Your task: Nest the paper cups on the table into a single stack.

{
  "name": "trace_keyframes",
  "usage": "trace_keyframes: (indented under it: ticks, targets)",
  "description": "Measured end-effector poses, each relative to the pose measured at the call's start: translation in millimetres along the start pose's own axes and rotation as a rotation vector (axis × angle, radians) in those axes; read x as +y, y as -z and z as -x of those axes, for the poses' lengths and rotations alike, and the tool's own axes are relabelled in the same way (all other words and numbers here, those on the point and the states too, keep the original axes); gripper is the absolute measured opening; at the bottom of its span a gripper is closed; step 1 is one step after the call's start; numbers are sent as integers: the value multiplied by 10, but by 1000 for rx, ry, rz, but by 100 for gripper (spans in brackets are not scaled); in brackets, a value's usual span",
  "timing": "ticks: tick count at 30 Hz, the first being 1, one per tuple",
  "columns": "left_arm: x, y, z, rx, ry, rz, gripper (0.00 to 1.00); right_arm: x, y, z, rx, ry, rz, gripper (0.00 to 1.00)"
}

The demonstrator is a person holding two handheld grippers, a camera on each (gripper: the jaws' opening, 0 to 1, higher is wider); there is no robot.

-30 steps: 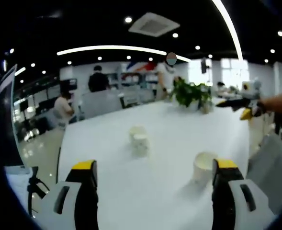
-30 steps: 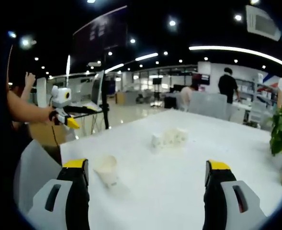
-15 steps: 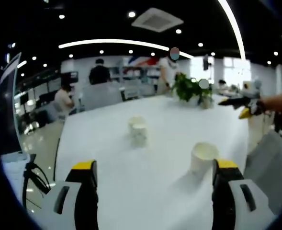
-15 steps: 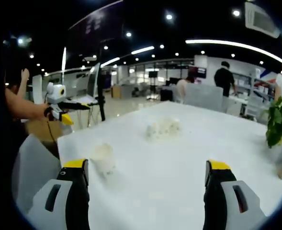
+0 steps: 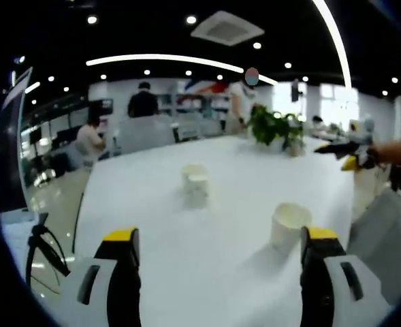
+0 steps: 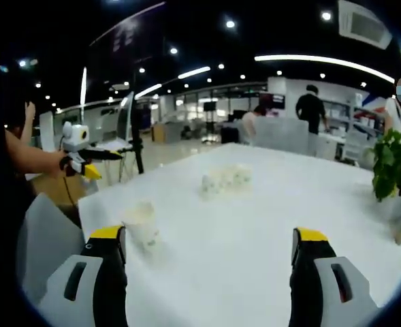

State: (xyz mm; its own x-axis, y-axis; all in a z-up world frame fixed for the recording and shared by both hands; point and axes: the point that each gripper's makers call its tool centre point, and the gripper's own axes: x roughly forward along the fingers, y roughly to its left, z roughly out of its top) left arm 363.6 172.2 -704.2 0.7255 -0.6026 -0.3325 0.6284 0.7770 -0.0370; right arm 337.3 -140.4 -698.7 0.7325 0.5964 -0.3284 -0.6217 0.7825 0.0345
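Nearest in both views are the grippers themselves: the left gripper (image 5: 214, 255) and the right gripper (image 6: 210, 255) each hover low over the white worktop (image 5: 227, 272) with their yellow-tipped fingers wide apart and nothing between them. Just beyond, a single paper cup (image 5: 290, 227) stands upright and mouth up, close to the left gripper's right finger; in the right gripper view the same cup (image 6: 140, 223) sits just past that gripper's left finger. Farther along the middle of the worktop is a small cluster of paper cups (image 5: 195, 185), seen blurred in the right gripper view (image 6: 225, 179), so their exact count is unclear. Such cups are likely very light, thin-walled and easily crushed or tipped, so a gentle pinch across the wall below the rolled rim looks safest. Far off stand a potted plant (image 5: 274, 131) and people beyond the worktop.
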Motion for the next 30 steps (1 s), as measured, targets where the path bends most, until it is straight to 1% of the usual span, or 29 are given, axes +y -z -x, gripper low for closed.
trace_keyframes:
  ticks: [2,4,6,10,12,16,18,20,23,25,27,29,30]
  targets:
    - [-3,6,-35,-2,5,1,98,5,18,5,2,-4,-1,100]
    - [22,50,-86,18,1,8,98,4,30,12,6,-5,-2,100]
    - [42,69,-148,24,-3,46,100,-7,46,22,7,-2,-10,100]
    - [60,81,-236,33,0,25,99,-20,84,40,15,3,-17,100]
    - [85,111,-302,44,11,39,99,-31,106,45,18,5,-22,100]
    - [103,113,-421,51,17,31,99,-39,139,41,25,5,-34,100]
    - [160,163,-498,87,-11,36,94,-41,151,38,30,3,-38,100]
    - [167,167,-586,90,7,46,90,-47,152,36,32,1,-45,100]
    - [170,143,-708,87,17,49,96,-58,153,37,34,1,-50,100]
    - [180,133,-806,87,29,49,97,-55,150,38,34,-3,-54,100]
    - [211,130,-903,84,30,46,96,-55,162,37,40,-5,-52,100]
    - [264,173,-1003,91,21,54,97,-58,172,33,42,-7,-55,100]
    - [287,193,-1060,92,22,78,98,-61,178,29,43,-8,-58,100]
